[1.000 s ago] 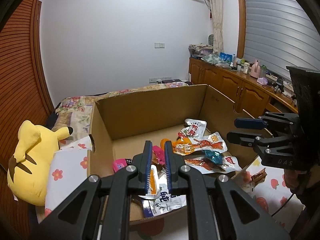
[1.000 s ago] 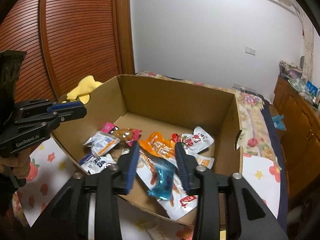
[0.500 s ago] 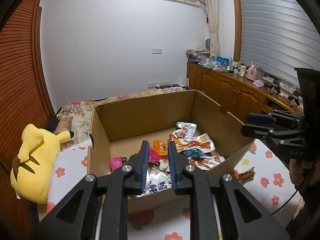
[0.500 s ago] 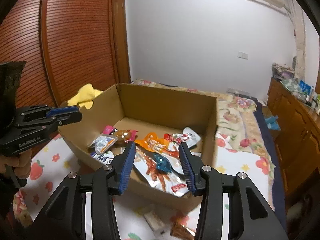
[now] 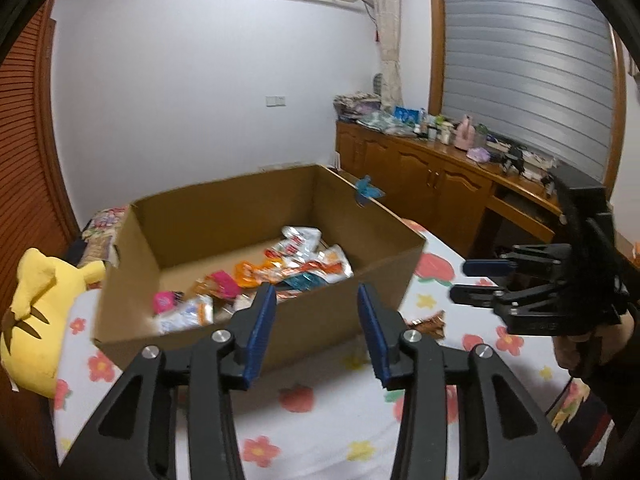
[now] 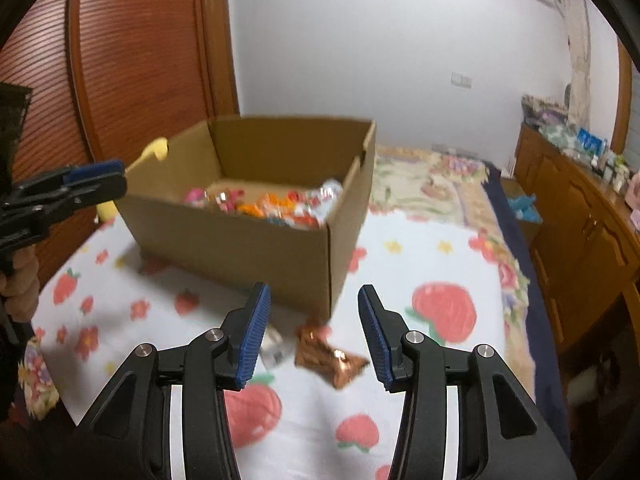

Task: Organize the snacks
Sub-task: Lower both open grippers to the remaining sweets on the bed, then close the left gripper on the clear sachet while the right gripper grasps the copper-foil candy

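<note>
white bedding (image 6: 420,264) printed with strawberries and flowers fills the lower half of both views, with wooden cabinets along the right edge. on it stands an open cardboard box (image 6: 256,248), sitting in the middle of the right wrist view.

just below centre in that view, a brown shiny wrapper (image 6: 326,354) lies on the bedding outside the box, close to its near corner. it sits between the tips of the right gripper (image 6: 314,336), a little beyond them, its long axis slanting from upper left to lower right of the frame. a small clear wrapper (image 6: 274,350) lies just beside it, by the left fingertip. the right gripper's jaws stand apart and empty; this hand looks much the nearer to both loose pieces.

the left gripper (image 5: 316,330) has its jaws opening with nothing between them, aimed at the box's near wall.

inside the box lies a loose heap of snack packets (image 5: 280,272): orange, pink, white and teal ones, spread flat over the floor.

a yellow plush toy (image 5: 36,312) rests against the box at the left edge.
</note>
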`<state>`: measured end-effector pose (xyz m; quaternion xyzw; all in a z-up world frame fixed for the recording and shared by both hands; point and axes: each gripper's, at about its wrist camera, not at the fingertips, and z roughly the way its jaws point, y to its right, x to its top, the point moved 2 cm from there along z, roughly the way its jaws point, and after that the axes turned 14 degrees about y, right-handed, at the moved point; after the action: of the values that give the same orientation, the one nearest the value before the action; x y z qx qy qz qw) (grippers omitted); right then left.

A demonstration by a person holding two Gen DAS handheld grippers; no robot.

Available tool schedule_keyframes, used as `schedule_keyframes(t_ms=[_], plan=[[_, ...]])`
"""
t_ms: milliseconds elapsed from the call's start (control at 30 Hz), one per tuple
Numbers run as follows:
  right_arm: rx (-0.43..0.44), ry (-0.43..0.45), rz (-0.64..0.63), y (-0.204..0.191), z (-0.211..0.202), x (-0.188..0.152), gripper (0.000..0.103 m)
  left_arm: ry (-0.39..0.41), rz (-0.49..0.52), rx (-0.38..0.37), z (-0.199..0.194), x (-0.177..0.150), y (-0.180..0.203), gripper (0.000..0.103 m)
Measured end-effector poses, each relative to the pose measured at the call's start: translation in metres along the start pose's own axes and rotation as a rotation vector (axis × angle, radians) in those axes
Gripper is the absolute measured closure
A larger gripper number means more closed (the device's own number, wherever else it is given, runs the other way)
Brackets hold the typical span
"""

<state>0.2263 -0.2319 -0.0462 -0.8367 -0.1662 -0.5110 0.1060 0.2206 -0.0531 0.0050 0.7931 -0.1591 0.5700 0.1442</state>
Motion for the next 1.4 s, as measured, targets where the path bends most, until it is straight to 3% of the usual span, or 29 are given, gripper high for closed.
schedule_keyframes(t_ms=[433,800,867,933,967,1400], plan=[[0.091,-0.153,-0.034,0.01,0.047,-0.029,0.059,-0.145,-0.011,-0.043,0.043,-0.049,0.037,0.059],[0.118,-0.209,-0.08,0.011,0.05,-0.055,0.059,-0.227,-0.011,-0.052,0.067,-0.07,0.048,0.059],[0.116,-0.214,-0.088,0.008,0.052,-0.057,0.062,-0.235,-0.008,-0.054,0.069,-0.072,0.051,0.059],[0.112,-0.217,-0.094,0.007,0.053,-0.06,0.08,-0.242,-0.005,-0.058,0.073,-0.072,0.051,0.058],[0.109,-0.218,-0.098,0.007,0.052,-0.062,0.084,-0.247,-0.001,-0.06,0.074,-0.072,0.053,0.058],[0.107,-0.132,0.042,0.007,0.011,-0.078,0.085,-0.287,0.068,-0.067,0.098,-0.077,0.064,0.057]])
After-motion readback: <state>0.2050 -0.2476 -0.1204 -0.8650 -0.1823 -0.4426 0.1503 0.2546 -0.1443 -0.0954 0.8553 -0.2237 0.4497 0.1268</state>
